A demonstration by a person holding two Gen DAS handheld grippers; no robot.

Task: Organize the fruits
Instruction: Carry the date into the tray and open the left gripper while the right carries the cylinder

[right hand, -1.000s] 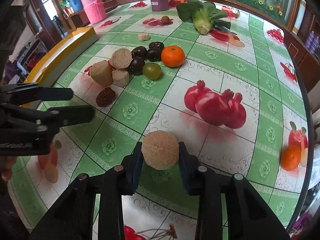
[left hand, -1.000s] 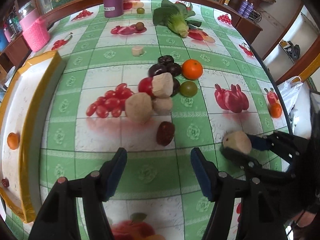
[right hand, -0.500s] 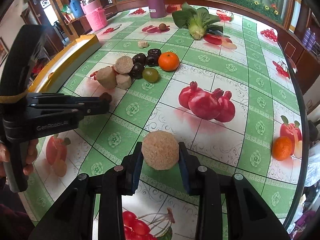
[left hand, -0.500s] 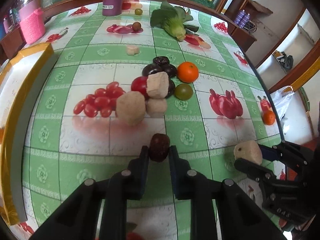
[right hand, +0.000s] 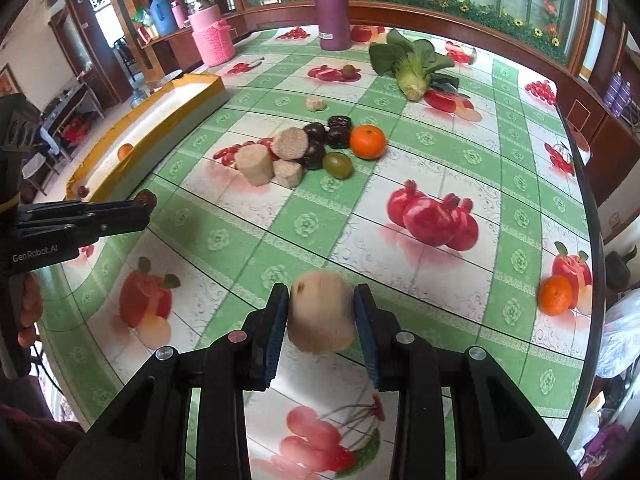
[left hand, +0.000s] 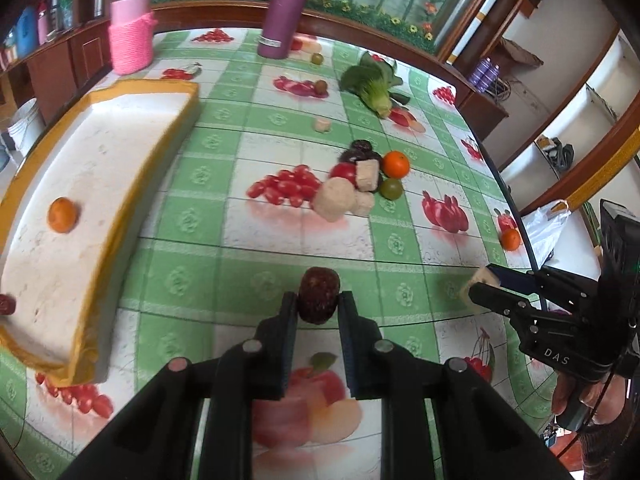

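My left gripper (left hand: pixel 318 307) is shut on a dark red date (left hand: pixel 319 294), held above the fruit-print tablecloth. The right wrist view shows that same gripper (right hand: pixel 146 204) at the left with the date (right hand: pixel 145 199) at its tips. My right gripper (right hand: pixel 321 312) is shut on a tan round fruit piece (right hand: pixel 321 312); the left wrist view has it (left hand: pixel 478 288) at the right edge. A pile of tan chunks (left hand: pixel 334 199), dark plums (right hand: pixel 316 151), an orange (right hand: pixel 367 142) and a green fruit (right hand: pixel 337 165) lies mid-table. The yellow-rimmed white tray (left hand: pixel 120 184) holds an orange (left hand: pixel 62 215) and a date (left hand: pixel 6 305).
A purple bottle (left hand: pixel 286 10), a pink knit-covered jar (left hand: pixel 131 38), a leafy green vegetable (right hand: pixel 412 66), a small tan cube (right hand: pixel 315 103) and a brown fruit (right hand: pixel 349 71) stand farther back. Another orange (right hand: pixel 555 295) sits near the table's right edge. A hand (right hand: pixel 28 304) grips the left tool.
My left gripper closed on the dark red date, lifted it off the cloth and swung left toward the tray. My right gripper rose slightly, still holding the tan piece.
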